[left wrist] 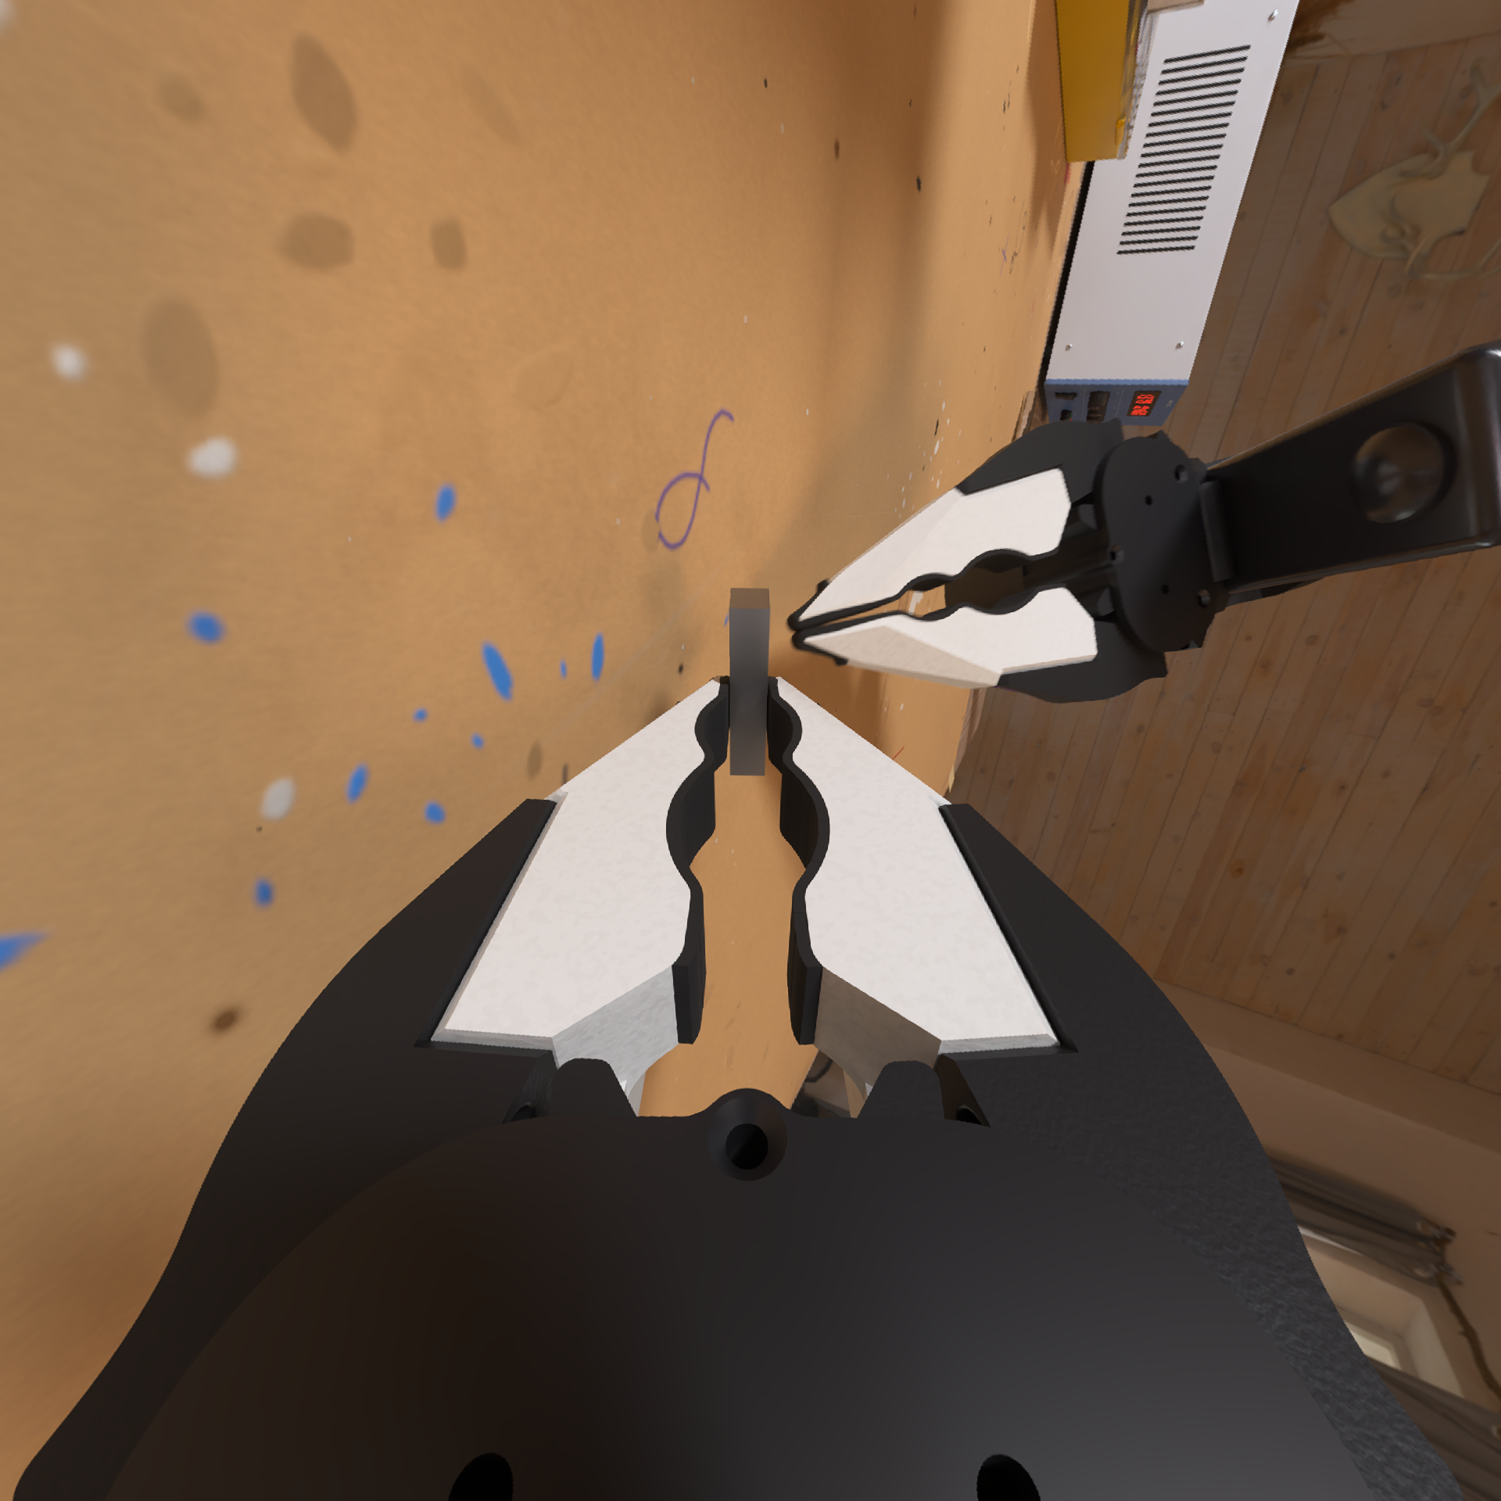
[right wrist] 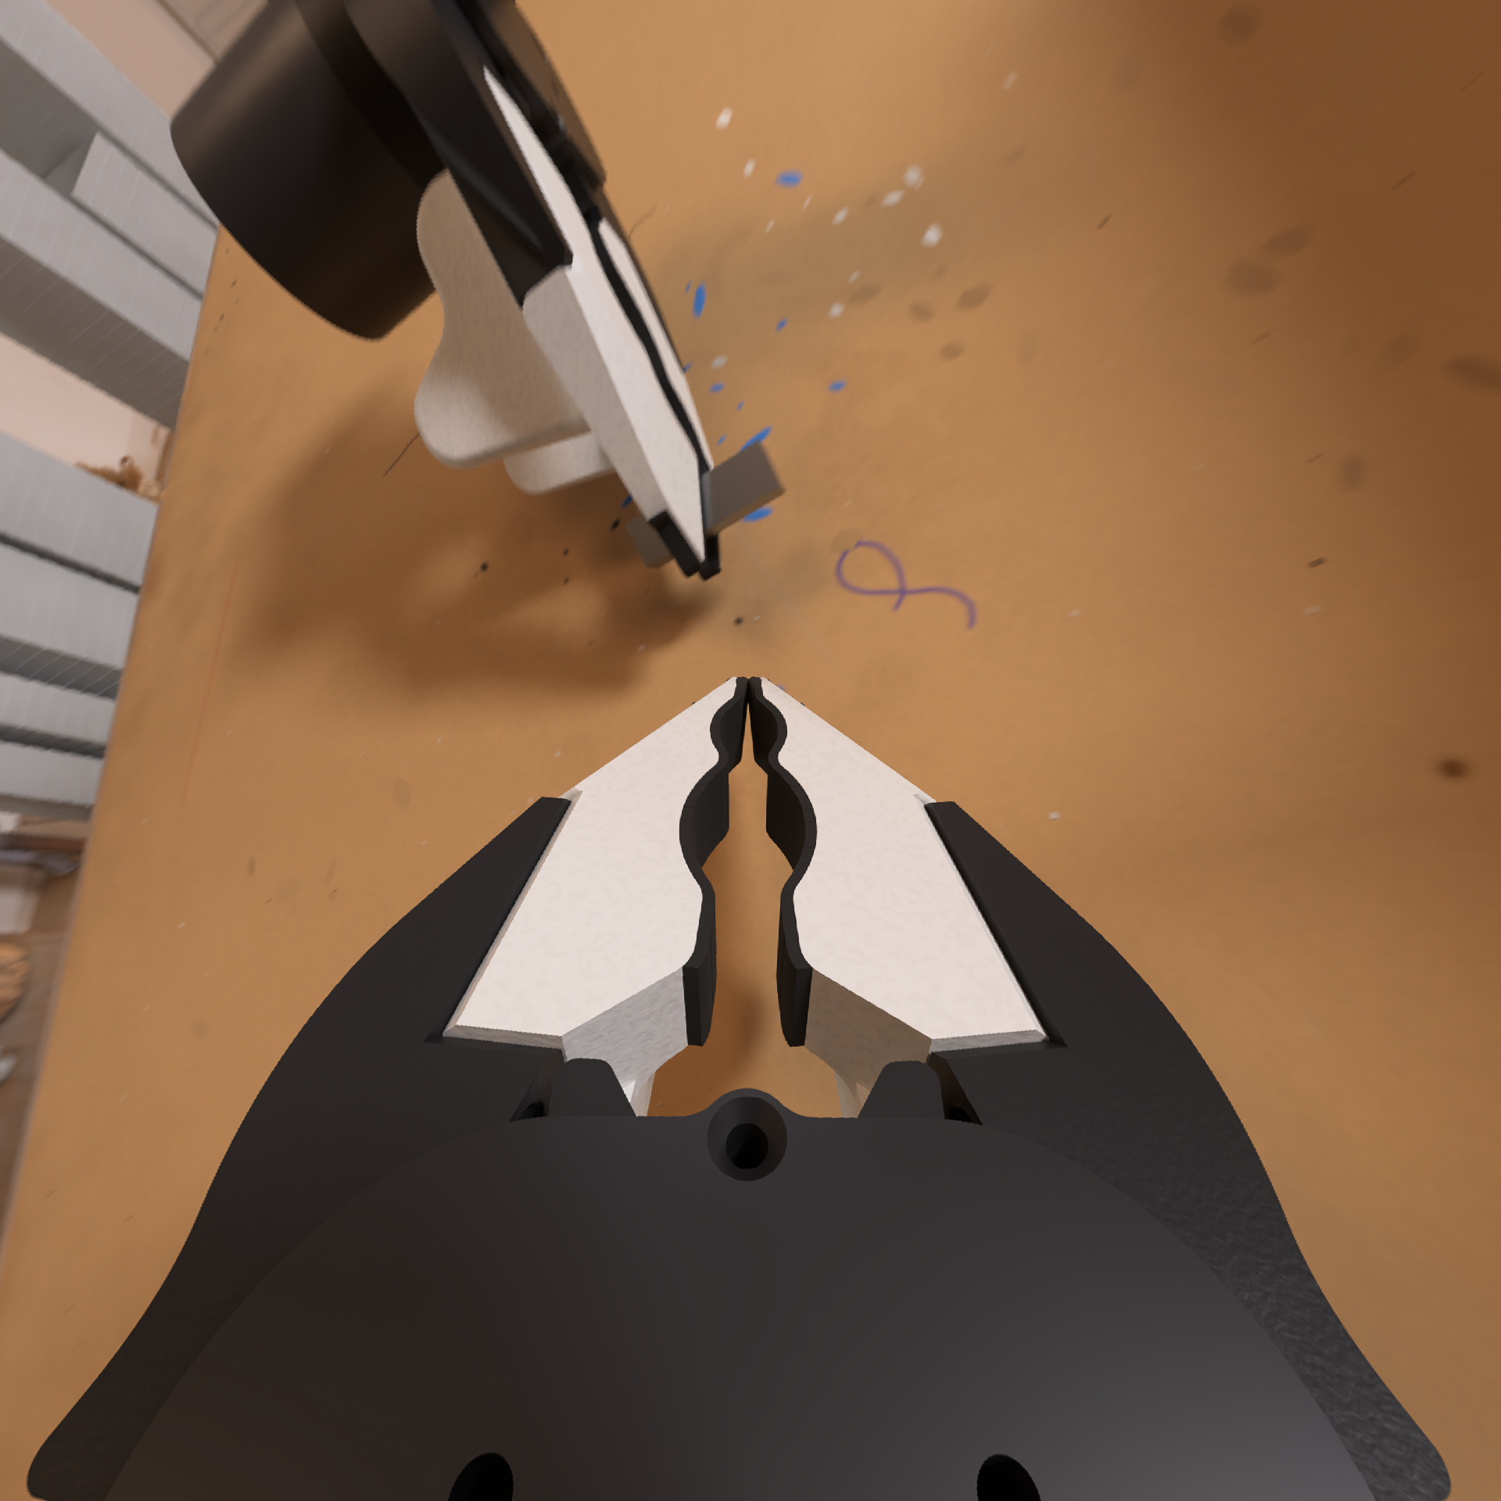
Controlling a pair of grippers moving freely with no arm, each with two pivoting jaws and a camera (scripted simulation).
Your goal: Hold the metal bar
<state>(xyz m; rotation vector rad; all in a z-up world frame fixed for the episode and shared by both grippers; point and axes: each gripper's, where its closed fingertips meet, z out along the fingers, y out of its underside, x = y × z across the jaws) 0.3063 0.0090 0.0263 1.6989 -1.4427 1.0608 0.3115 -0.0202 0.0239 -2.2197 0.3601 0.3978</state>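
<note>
A short grey metal bar is clamped between the tips of my left gripper, above the brown table. The bar sticks out past the fingertips on both sides. In the right wrist view the bar shows held in the left gripper, just above the tabletop. My right gripper is shut and empty, its tips a short way from the bar. In the left wrist view the right gripper points at the bar from the right, close beside it but apart.
The brown tabletop carries blue and white paint spots and a purple scribble. A white vented device and a yellow object stand at the table's far edge. White stacked blocks lie beyond the table edge.
</note>
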